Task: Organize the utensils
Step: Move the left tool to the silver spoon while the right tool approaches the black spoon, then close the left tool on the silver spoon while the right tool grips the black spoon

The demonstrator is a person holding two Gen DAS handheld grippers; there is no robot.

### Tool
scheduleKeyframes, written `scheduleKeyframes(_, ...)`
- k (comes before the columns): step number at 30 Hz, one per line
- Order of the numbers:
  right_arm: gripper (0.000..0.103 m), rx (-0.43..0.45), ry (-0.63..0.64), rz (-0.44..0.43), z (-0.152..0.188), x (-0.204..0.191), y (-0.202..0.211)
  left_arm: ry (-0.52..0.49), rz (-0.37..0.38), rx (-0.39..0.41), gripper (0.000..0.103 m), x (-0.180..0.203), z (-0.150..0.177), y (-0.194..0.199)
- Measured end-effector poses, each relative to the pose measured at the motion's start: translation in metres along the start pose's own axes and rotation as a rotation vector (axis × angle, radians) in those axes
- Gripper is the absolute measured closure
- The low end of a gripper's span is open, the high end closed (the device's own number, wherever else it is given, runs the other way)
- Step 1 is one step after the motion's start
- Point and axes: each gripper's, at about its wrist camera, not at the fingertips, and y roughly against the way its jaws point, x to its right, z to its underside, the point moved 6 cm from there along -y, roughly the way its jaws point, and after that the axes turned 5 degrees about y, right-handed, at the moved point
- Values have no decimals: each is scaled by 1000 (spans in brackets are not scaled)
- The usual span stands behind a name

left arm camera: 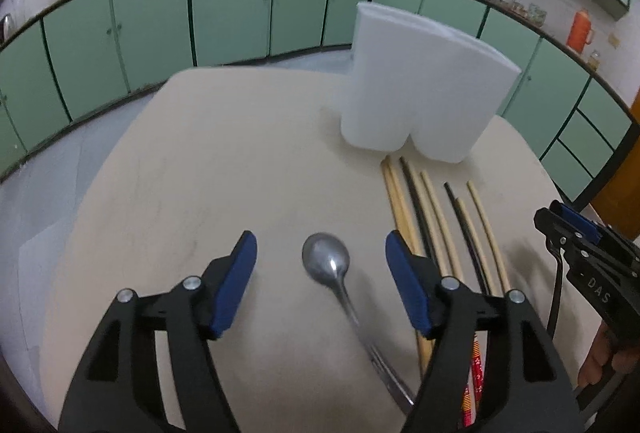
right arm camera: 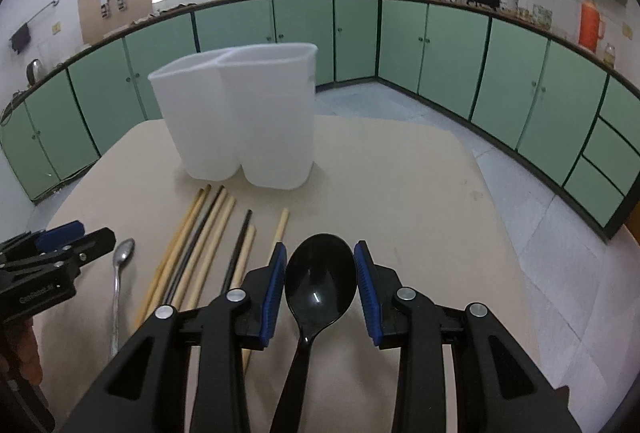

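Two grippers over the table, one spoon gripped, one lying loose

Nearest, the right gripper (right arm camera: 320, 265) has its blue pads closed against the bowl of a black spoon (right arm camera: 320, 283), while the left gripper (left arm camera: 320, 257) stands wide open over a metal spoon (left arm camera: 326, 261) lying on the beige table (left arm camera: 224, 161), pads clear of it. Just beside that spoon there's a row of chopsticks (left arm camera: 436, 217), pale and dark ones mixed. Past their tips stands the white two-compartment holder (right arm camera: 240, 121); I can't see inside. Green cabinets (right arm camera: 452, 57) run along the back wall.

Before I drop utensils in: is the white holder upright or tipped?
Upright: the white holder stands on its base on the table, its open rim on top.
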Motion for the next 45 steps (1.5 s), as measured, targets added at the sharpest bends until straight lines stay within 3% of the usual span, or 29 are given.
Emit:
scheduleKeyframes(13, 69, -18, -5, -9, 7, -1, -14, 43, -28, -99, 36, 2, 0, -32)
scheduleKeyframes(16, 69, 0, 4, 14, 4, 0, -13, 32, -32, -97, 48, 7, -2, -34)
scheduleKeyframes(21, 69, 53, -10, 43, -3, 5, -6, 5, -19, -91, 76, 13, -7, -39)
scheduleKeyframes(25, 69, 61, -7, 60, -4, 6, -6, -28, -12, -75, 76, 18, -6, -41)
scheduleKeyframes(29, 69, 63, -8, 61, -5, 5, -7, -20, 40, -63, 77, 19, -6, -38)
scheduleKeyframes(33, 69, 76, -6, 64, -6, 6, -5, -39, 91, -12, 77, 23, -9, -29)
scheduleKeyframes(45, 69, 163, 20, 55, -19, -1, 13, -102, 174, 266, 79, 36, -19, 26)
